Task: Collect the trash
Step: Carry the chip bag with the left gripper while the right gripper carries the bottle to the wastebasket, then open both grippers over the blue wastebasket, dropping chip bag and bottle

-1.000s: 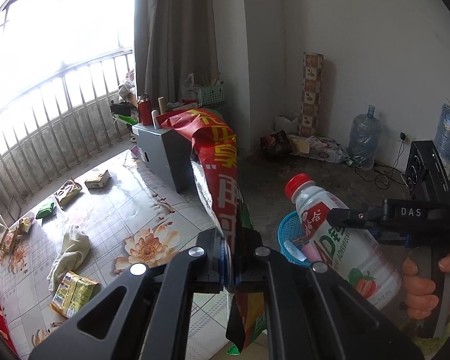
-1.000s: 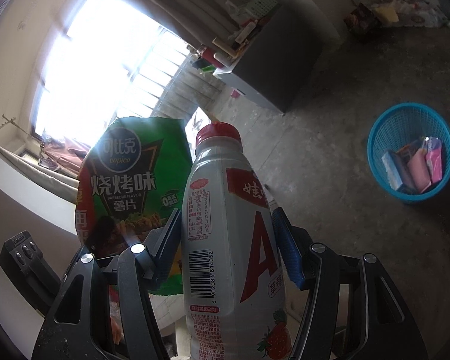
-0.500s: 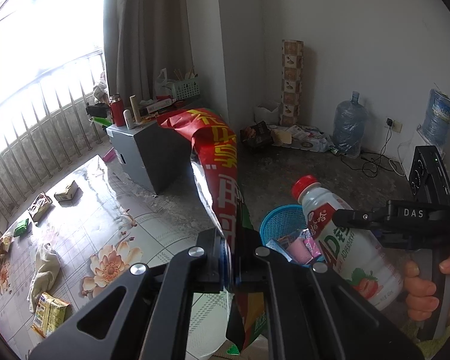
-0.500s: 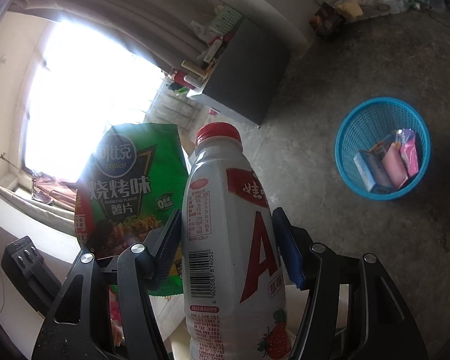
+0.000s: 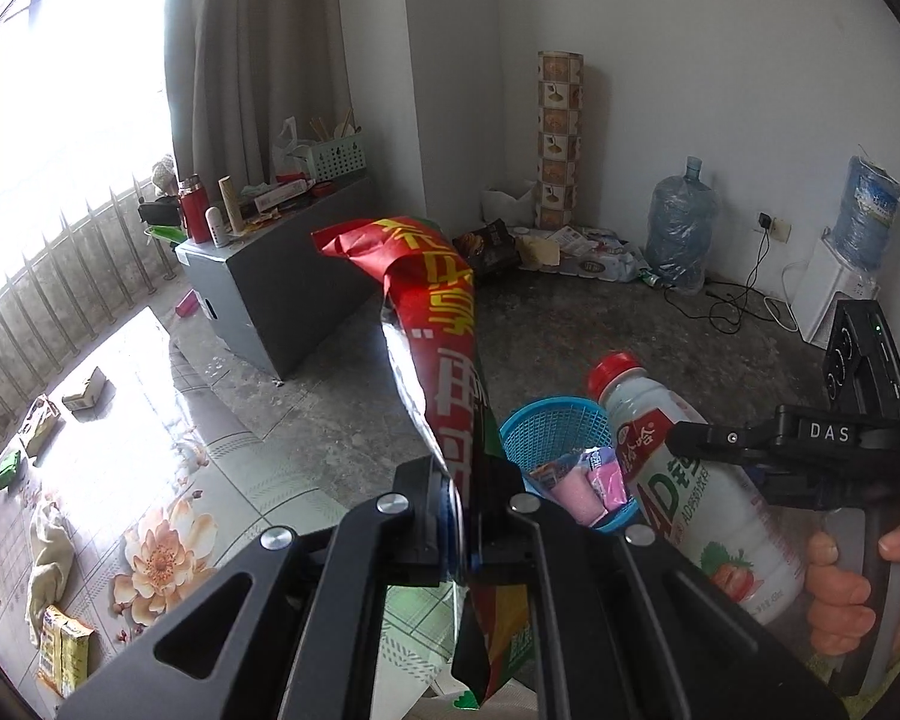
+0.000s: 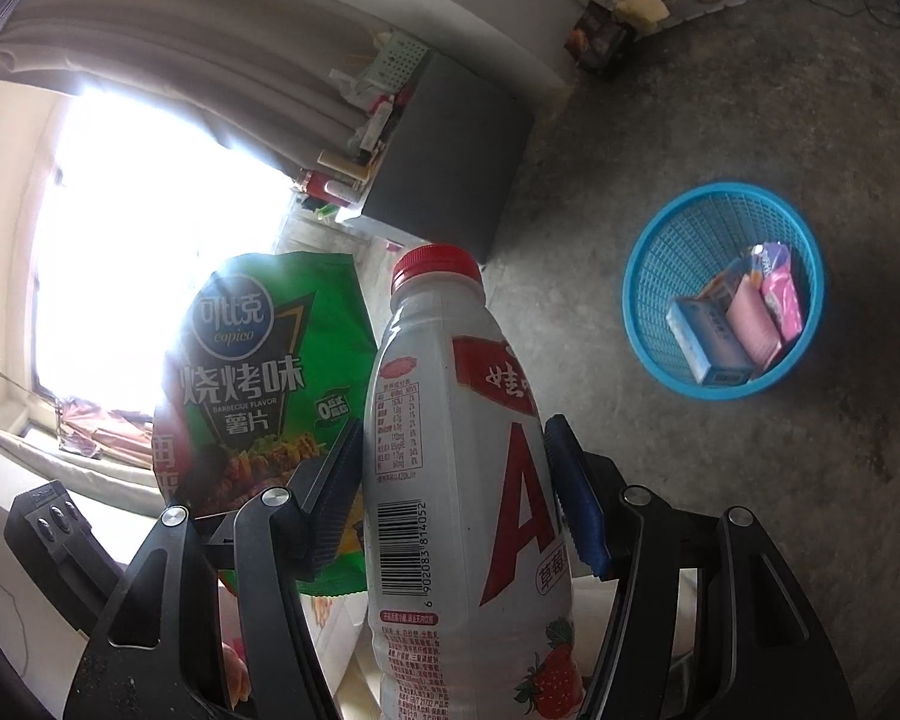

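My left gripper (image 5: 465,498) is shut on a red and green chip bag (image 5: 444,324) that stands up between its fingers; the bag's green face shows in the right wrist view (image 6: 258,378). My right gripper (image 6: 450,504) is shut on a white milk-drink bottle (image 6: 450,480) with a red cap, also seen in the left wrist view (image 5: 690,480). A blue trash basket (image 6: 648,312) stands on the concrete floor ahead to the right, holding a few small cartons and packets. In the left wrist view the basket (image 5: 546,426) lies just beyond both grippers.
A floral-cloth table (image 5: 168,480) at left carries several snack packets (image 5: 60,654) and a rag (image 5: 48,546). A grey cabinet (image 5: 282,294) with clutter on top stands by the curtain. Water jugs (image 5: 678,228), cables and litter lie along the far wall.
Both grippers have swung right, away from the table, carrying the bag and the bottle. The blue basket has come nearer and more into view.
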Demonstrator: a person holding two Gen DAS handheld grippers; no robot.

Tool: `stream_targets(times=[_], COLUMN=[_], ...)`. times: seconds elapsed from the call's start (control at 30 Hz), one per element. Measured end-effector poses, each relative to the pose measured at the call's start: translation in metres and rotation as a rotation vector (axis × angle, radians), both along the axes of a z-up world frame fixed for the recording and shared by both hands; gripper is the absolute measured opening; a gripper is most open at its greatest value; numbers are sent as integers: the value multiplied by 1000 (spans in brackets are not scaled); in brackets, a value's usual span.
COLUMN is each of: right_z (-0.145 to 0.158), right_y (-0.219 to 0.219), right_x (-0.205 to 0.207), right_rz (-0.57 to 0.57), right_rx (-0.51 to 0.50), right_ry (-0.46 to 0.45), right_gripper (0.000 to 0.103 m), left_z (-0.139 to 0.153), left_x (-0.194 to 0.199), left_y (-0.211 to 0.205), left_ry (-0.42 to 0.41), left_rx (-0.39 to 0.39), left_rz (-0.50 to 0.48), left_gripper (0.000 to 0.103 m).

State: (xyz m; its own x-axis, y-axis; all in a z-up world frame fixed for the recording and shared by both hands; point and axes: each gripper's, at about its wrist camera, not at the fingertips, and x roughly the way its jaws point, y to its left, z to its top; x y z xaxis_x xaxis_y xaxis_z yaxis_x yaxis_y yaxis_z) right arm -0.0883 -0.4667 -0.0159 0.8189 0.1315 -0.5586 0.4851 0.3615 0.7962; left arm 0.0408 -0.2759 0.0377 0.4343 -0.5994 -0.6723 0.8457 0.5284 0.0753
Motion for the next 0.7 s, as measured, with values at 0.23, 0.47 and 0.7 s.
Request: stream_targets(times=[0.23, 0.47, 0.7], right_z=[-19, -52, -108], right_y=[-38, -75, -101], right_x=[-32, -53, -24], right_rz=[-121, -227, -190], right_rx=[26, 80, 170], right_ry=[45, 109, 194], right_gripper=[57, 57, 57], left_z=[-18, -48, -101], left_x=[13, 32, 43], left_y=[-36, -90, -158], left_ry=[62, 121, 174], left_rx=[36, 92, 208], left_rz=[-6, 0, -34], left_gripper=[4, 4, 4])
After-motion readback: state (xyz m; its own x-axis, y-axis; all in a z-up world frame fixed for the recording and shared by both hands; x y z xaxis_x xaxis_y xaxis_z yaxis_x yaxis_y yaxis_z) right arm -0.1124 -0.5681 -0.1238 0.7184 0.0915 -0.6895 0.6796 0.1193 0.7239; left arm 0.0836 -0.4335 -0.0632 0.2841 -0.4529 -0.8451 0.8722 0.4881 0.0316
